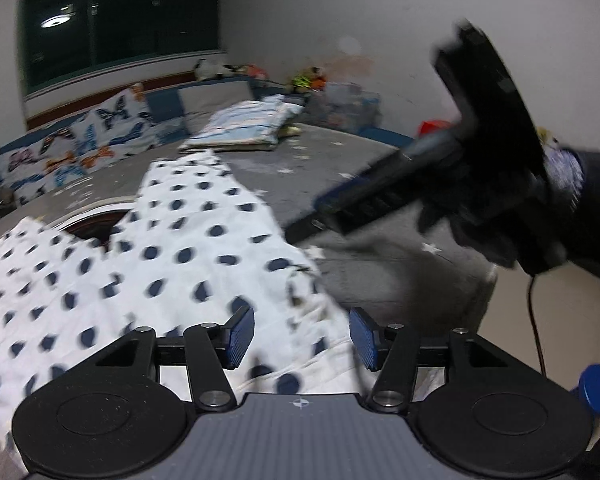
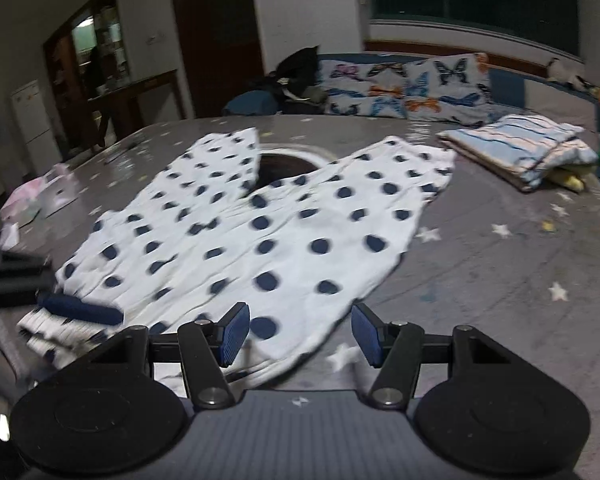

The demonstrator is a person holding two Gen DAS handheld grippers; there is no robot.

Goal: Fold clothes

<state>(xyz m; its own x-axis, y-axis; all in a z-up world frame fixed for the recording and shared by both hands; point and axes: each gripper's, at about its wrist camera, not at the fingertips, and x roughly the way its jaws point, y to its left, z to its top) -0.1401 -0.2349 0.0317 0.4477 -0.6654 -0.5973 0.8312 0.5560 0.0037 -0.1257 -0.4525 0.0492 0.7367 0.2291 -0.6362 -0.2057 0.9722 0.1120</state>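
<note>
- Nearest my left claw point(image 1: 302, 338), the near hem of the polka-dot garment point(image 1: 148, 256) lies between its 2 blue pads, which stand spread apart and grip nothing.
- White with dark blue dots, that garment is spread flat on the grey star-print bed point(image 1: 400, 264); its 2 leg-like sections run away from me with a dark gap between them, and motion blur smears the dots and hem.
- From my right wrist view the garment point(image 2: 260, 240) fills the middle of the bed point(image 2: 500, 272), and my right claw point(image 2: 300, 336) hangs over its near corner, pads spread, nothing between them.
- At the left edge of that view, my left claw's blue finger point(image 2: 82, 309) touches the garment; whether it presses or only rests, I cannot tell.
- My right claw point(image 1: 300, 232) shows in the left view as a dark blurred bar held by a gloved hand point(image 1: 500, 216), its tip at the garment's right edge; its pads are too smeared to read there.
- Farther back lie a folded striped blanket point(image 2: 528, 148) and butterfly-print pillows point(image 2: 412, 88).
- Small clutter at the far left edge point(image 2: 40, 196) is too blurred to name.
</note>
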